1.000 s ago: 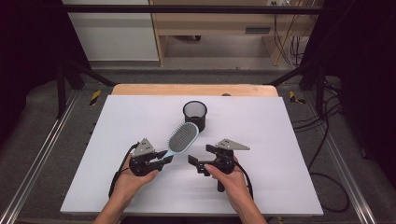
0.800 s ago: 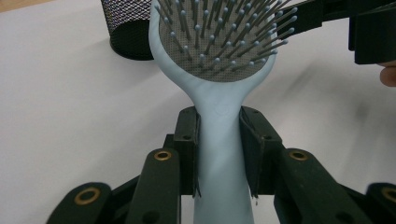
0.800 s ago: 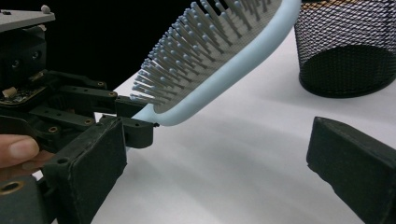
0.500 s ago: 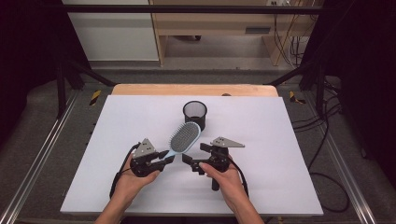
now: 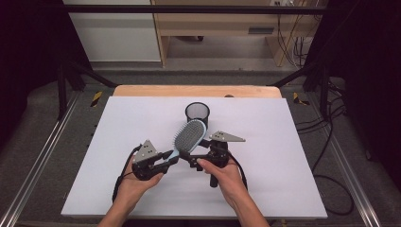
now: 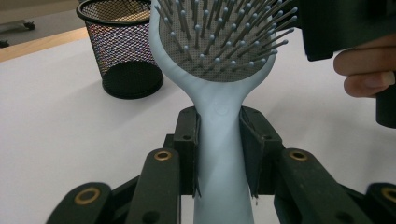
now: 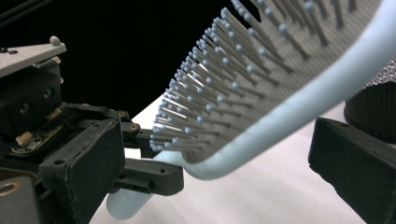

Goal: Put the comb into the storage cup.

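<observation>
A light blue hairbrush (image 5: 189, 135) with a grey bristle pad is held off the white table, head tilted up toward the far side. My left gripper (image 5: 170, 157) is shut on its handle (image 6: 219, 154), one jaw on each side. My right gripper (image 5: 195, 152) comes in from the right and is open, with the brush head (image 7: 280, 93) between its two jaws and touching neither. A black mesh cup (image 5: 197, 113) stands upright just beyond the brush, and appears again in the left gripper view (image 6: 123, 51).
The white table top (image 5: 283, 156) spreads wide on both sides of the hands. A wooden strip (image 5: 198, 91) runs along its far edge. Metal rails (image 5: 38, 161) and cables (image 5: 331, 179) lie off the table's sides.
My right gripper has moved left toward the brush, so the brush head now sits between its open jaws. The left gripper and brush have stayed nearly still.
</observation>
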Available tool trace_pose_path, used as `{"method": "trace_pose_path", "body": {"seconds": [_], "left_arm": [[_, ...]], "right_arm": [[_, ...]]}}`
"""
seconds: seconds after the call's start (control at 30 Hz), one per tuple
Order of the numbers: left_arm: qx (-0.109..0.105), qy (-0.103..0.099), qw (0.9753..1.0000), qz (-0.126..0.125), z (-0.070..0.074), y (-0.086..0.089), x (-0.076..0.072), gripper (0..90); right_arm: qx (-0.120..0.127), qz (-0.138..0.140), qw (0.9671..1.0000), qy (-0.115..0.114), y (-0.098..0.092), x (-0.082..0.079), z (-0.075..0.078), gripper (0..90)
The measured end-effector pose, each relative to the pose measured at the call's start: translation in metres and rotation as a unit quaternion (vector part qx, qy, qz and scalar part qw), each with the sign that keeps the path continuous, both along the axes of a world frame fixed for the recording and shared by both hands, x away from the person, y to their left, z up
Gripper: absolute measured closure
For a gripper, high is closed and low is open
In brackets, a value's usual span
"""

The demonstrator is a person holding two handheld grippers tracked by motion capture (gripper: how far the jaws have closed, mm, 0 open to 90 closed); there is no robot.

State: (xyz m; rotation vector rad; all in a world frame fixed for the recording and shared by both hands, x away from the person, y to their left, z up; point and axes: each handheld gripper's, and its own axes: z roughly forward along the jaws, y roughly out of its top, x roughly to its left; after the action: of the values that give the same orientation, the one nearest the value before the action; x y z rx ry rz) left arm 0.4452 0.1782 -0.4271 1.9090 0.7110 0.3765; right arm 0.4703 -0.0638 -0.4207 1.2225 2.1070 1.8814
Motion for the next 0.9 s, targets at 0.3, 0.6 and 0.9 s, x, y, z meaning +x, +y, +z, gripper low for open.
{"method": "trace_pose_path", "body": {"seconds": [0.3, 0.6, 0.9], "left_arm": [[-0.007, -0.012, 0.9999, 0.002, 0.002, -0.001, -0.002, 69.6], [-0.01, -0.029, 0.9995, -0.001, 0.003, -0.004, -0.005, 69.6], [-0.013, -0.032, 0.9994, 0.001, 0.0, -0.003, -0.004, 69.6]], "right_arm": [[0.012, 0.001, 0.9999, 0.002, 0.002, 0.005, 0.01, 6.7], [0.036, 0.002, 0.9992, 0.014, 0.001, 0.013, 0.014, 18.1], [0.055, 0.001, 0.9983, 0.021, -0.002, 0.015, 0.015, 35.9]]}}
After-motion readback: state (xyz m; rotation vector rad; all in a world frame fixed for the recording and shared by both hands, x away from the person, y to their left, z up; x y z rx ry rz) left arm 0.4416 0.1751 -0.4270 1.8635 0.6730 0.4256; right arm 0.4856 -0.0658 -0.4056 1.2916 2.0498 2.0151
